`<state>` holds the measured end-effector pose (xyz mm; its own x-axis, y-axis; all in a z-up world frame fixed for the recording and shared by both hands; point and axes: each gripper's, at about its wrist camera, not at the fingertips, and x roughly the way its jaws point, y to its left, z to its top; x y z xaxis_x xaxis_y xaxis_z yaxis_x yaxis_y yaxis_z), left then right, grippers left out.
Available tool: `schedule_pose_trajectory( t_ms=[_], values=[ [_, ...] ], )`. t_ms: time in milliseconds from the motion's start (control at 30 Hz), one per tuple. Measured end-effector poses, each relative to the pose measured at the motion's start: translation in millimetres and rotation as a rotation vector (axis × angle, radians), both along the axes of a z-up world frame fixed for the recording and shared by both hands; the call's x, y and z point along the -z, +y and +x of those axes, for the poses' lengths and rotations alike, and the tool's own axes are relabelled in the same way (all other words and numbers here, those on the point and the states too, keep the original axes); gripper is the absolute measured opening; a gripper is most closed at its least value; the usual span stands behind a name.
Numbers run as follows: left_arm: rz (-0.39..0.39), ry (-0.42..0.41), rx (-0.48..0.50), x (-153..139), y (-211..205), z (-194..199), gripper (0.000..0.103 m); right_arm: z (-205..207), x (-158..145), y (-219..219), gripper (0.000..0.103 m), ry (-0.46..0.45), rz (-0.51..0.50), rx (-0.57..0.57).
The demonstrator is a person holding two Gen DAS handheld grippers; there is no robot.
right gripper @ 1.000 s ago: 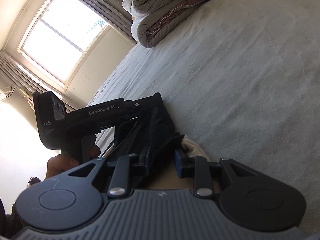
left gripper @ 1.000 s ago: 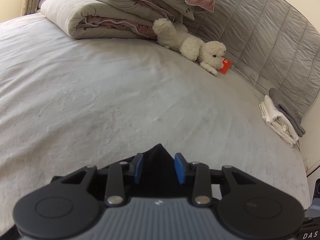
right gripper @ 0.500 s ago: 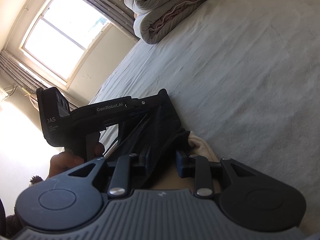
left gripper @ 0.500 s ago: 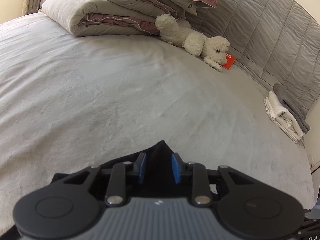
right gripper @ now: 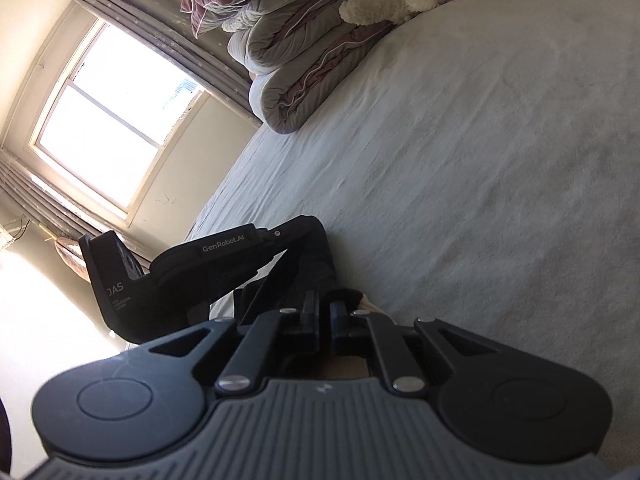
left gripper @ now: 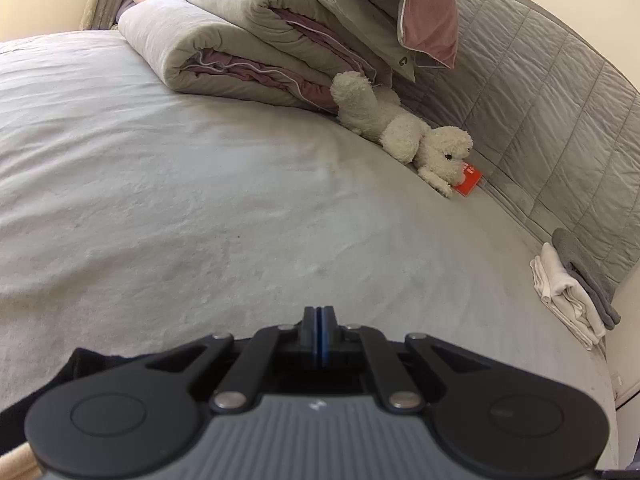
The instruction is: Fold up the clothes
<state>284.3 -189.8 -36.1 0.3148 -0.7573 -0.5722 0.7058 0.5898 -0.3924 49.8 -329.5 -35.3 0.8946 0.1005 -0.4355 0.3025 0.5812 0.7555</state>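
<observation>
A dark garment (right gripper: pixel 316 276) lies at the near edge of the grey bed (left gripper: pixel 200 200). Its edge also shows under my left gripper (left gripper: pixel 319 320) as a dark garment (left gripper: pixel 76 362). The left jaws are closing: the pads meet on the cloth fold that stood between them, which is now hidden. In the right wrist view the left gripper (right gripper: pixel 310 232) reaches in from the left, with the dark cloth hanging at its tip. My right gripper (right gripper: pixel 324 308) is closing too, and dark cloth fills its narrow gap. A beige cloth (right gripper: pixel 366 302) peeks out beside it.
Rolled duvets (left gripper: pixel 240 52) and a white plush dog (left gripper: pixel 404 136) lie at the far side, with a red card (left gripper: pixel 469 180) by the quilted headboard (left gripper: pixel 540 100). Folded white and grey clothes (left gripper: pixel 568 292) sit at the right edge. A bright window (right gripper: pixel 112 120) is left of the bed.
Both grippers went from part open to closed on the dark cloth. The cloth peak between the left pads has vanished from sight. Both hands stayed in about the same place.
</observation>
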Motion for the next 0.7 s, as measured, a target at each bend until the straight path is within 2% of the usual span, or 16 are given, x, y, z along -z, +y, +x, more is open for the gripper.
schedule_pose_trajectory(
  t_ms=[100,267,333,400,533,600,700],
  values=[
    [0.026,-0.019,-0.014,9,-6,-2,0.002,4,9,-3,0.007,0.051,0.021,0.002],
    [0.035,-0.05,-0.031,10,-6,-6,0.005,7,11,-1,0.009,0.074,0.014,-0.012],
    [0.02,-0.055,-0.046,4,-1,-10,0.016,5,7,3,0.012,0.081,-0.011,-0.013],
    [-0.011,-0.069,-0.066,-3,7,-14,0.021,2,2,9,0.014,0.091,-0.049,-0.008],
    [-0.063,-0.068,-0.058,-14,21,-20,0.02,-7,-5,25,0.014,0.105,-0.175,0.007],
    [-0.063,-0.061,-0.021,-14,25,-23,0.019,-5,-8,29,0.014,0.096,-0.229,-0.01],
    [-0.065,-0.029,0.044,-8,28,-32,0.011,-2,-9,27,0.014,0.089,-0.263,0.002]
  ],
)
